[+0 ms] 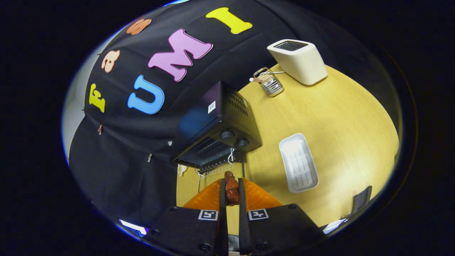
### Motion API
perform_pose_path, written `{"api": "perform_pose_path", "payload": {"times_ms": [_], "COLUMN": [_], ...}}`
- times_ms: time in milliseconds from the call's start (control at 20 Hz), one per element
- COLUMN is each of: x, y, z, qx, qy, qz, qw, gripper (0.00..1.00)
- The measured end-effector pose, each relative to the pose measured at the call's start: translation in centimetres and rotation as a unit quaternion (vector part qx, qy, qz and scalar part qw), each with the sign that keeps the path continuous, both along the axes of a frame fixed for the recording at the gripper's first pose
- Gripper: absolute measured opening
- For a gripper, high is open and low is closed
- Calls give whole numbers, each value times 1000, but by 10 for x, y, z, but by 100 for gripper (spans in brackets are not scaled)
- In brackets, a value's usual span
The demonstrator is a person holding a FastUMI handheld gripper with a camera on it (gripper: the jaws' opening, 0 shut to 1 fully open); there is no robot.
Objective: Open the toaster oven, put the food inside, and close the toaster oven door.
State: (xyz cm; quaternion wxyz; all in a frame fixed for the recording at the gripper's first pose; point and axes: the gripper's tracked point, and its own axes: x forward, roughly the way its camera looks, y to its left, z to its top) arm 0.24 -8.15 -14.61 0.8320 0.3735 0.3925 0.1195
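On the pale wooden worktop [341, 117], the white ridged tray [298, 163] lies bare beside the black toaster oven [222, 128], whose door hangs open with rack bars visible inside. Hand-held gripper [231, 190] clamped on the food [231, 188], both fingers pressing it: a lumpy, glossy red-brown piece, held just before the oven's opening. White toaster [298, 60] and small wire rack [270, 82] well beyond.

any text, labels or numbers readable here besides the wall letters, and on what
No words or numbers can be read.
Toaster oven: a small white sticker with a square code, too small to read.
Gripper, shut on the food: two square black-and-white markers, patterns with no text.
White toaster: no visible print.
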Motion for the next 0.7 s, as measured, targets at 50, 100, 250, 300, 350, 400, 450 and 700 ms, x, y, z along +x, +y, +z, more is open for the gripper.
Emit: {"api": "perform_pose_path", "payload": {"times_ms": [50, 100, 250, 300, 350, 400, 450, 700], "x": [-5, -10, -19, -21, -22, -20, -18, 2], "y": [9, 20, 49, 57, 67, 76, 86, 122], "z": [0, 0, 1, 1, 2, 1, 2, 14], "qx": [5, 8, 19, 21, 23, 26, 31, 74], "qy": [-1, -2, -4, -7, -10, -14, -17, -43], "qz": [-4, -8, -19, -21, -24, -26, -28, -62], "qw": [1000, 1000, 1000, 1000, 999, 999, 999, 994], "gripper": [16, 16, 16, 16, 16, 16, 16, 16]}}
